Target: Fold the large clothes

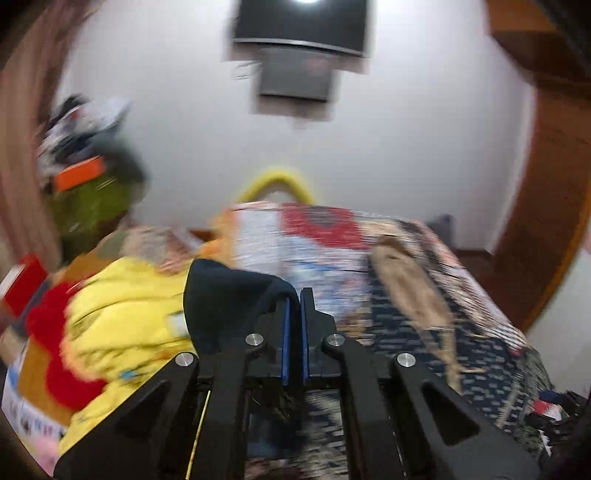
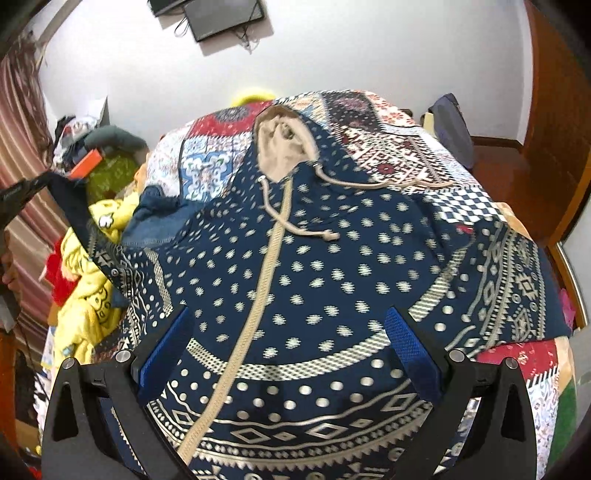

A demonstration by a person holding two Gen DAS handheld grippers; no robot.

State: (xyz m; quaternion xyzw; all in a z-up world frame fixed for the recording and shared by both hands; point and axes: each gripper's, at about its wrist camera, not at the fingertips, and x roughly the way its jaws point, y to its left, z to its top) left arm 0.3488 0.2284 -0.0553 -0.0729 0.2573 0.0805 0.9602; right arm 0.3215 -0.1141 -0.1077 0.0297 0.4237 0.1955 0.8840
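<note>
A navy hooded zip jacket (image 2: 332, 266) with cream dots and geometric bands lies face up on the bed, its beige-lined hood (image 2: 280, 144) at the far end. My right gripper (image 2: 291, 350) is open and empty, hovering over the jacket's lower front. My left gripper (image 1: 297, 295) is shut on the jacket's dark navy sleeve cuff (image 1: 229, 295) and holds it lifted at the left. It also shows in the right wrist view (image 2: 22, 192), with the sleeve (image 2: 107, 258) stretched up toward it. The left wrist view is blurred by motion.
The bed's patchwork cover (image 2: 399, 147) lies under the jacket. Yellow and red clothes (image 2: 88, 288) and a denim piece (image 2: 159, 218) are piled at the bed's left side. A wooden door (image 2: 554, 122) stands at the right. A screen (image 2: 221, 14) hangs on the white wall.
</note>
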